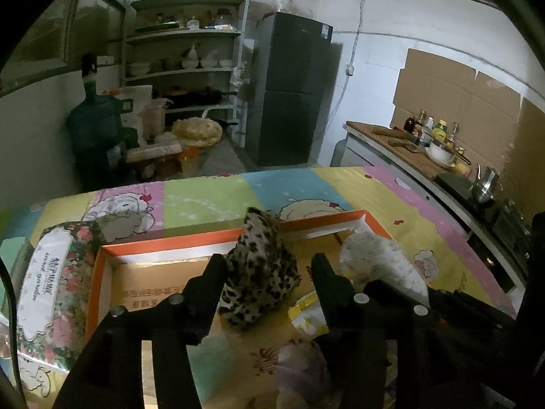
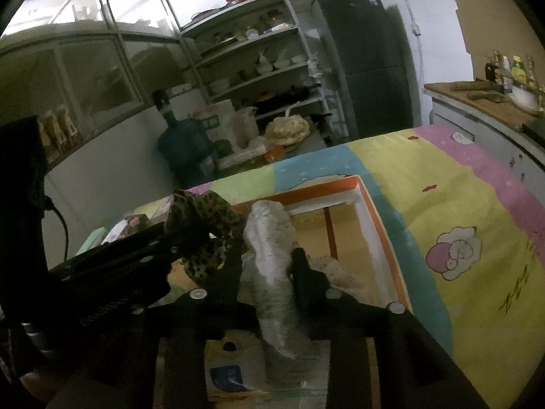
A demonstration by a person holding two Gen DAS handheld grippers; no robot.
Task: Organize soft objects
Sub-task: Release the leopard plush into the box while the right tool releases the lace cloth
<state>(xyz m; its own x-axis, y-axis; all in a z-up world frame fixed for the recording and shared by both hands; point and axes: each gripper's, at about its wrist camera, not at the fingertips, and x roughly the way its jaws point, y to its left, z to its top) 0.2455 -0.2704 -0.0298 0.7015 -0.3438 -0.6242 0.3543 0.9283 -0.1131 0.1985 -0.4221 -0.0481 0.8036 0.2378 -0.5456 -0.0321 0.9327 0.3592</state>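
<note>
A leopard-print cloth stands bunched up inside an orange-rimmed cardboard box. My left gripper is open around it; the cloth leans by the left finger, and a gap shows at the right finger. In the right wrist view, a white speckled cloth rises between the fingers of my right gripper, whose jaws stand apart, loosely around it. That same white cloth shows to the right of the left gripper. The leopard cloth shows again at the left, over the box.
The box sits on a table with a colourful sheep-print cover. A floral tissue pack lies left of it. Inside are a yellow-white packet, a lilac soft thing and a fluffy beige piece. A kitchen counter runs along the right.
</note>
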